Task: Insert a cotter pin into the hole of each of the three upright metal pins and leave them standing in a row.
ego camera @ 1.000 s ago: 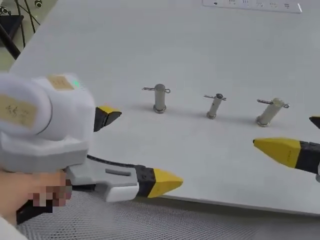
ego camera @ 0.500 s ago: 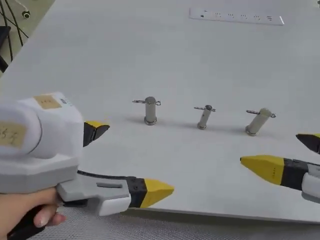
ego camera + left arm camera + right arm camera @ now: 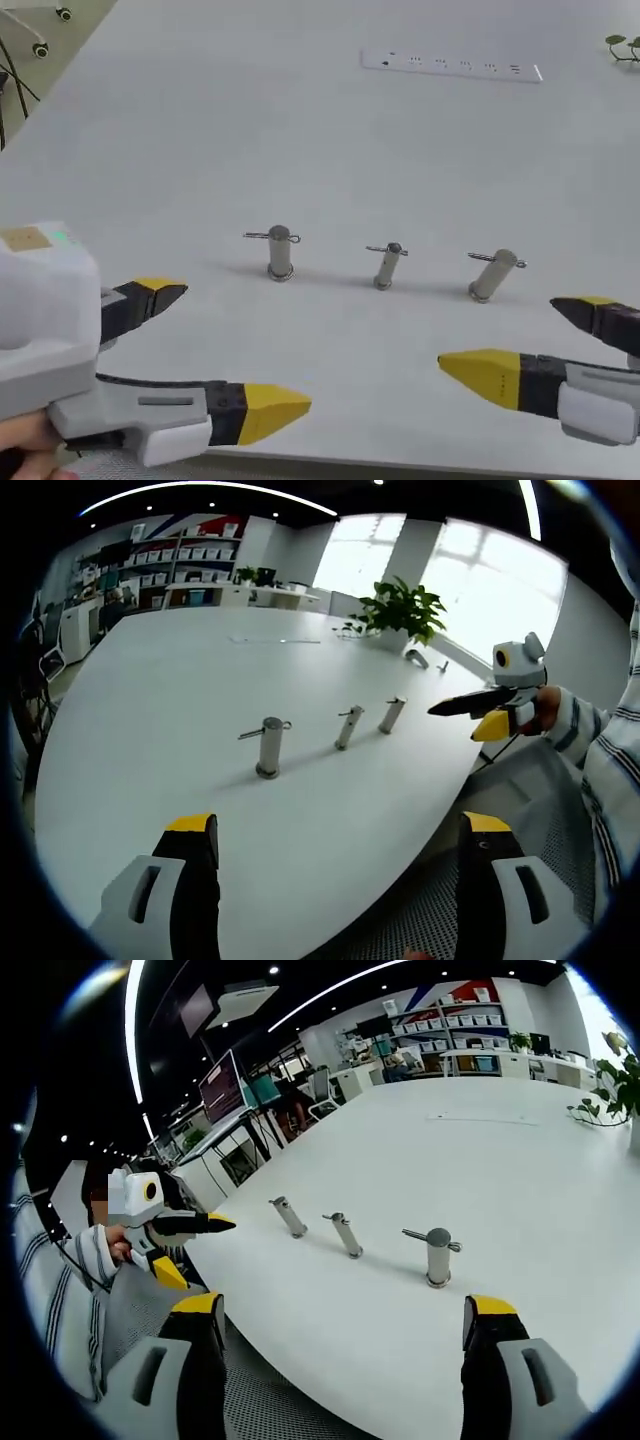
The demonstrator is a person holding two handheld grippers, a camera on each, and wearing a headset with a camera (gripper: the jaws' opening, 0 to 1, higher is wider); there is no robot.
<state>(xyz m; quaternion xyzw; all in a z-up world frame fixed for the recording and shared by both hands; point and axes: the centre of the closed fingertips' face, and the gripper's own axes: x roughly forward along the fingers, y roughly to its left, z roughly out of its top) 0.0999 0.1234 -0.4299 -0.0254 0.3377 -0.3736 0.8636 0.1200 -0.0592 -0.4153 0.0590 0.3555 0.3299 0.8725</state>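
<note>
- drawn back a little from the metal pins [image 3: 387, 265] since a second ago, left gripper [image 3: 246, 346] and right gripper [image 3: 497, 333] hover over the table's [image 3: 300, 130] near edge; the pins themselves have not shifted.
- both claws gape wide, holding nothing.
- all three pins stand in a row mid-table, a cotter pin [image 3: 262, 237] through each top.

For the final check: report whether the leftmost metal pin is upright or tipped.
Upright: the leftmost metal pin stands vertical on its base on the table, cotter pin through its top.
</note>
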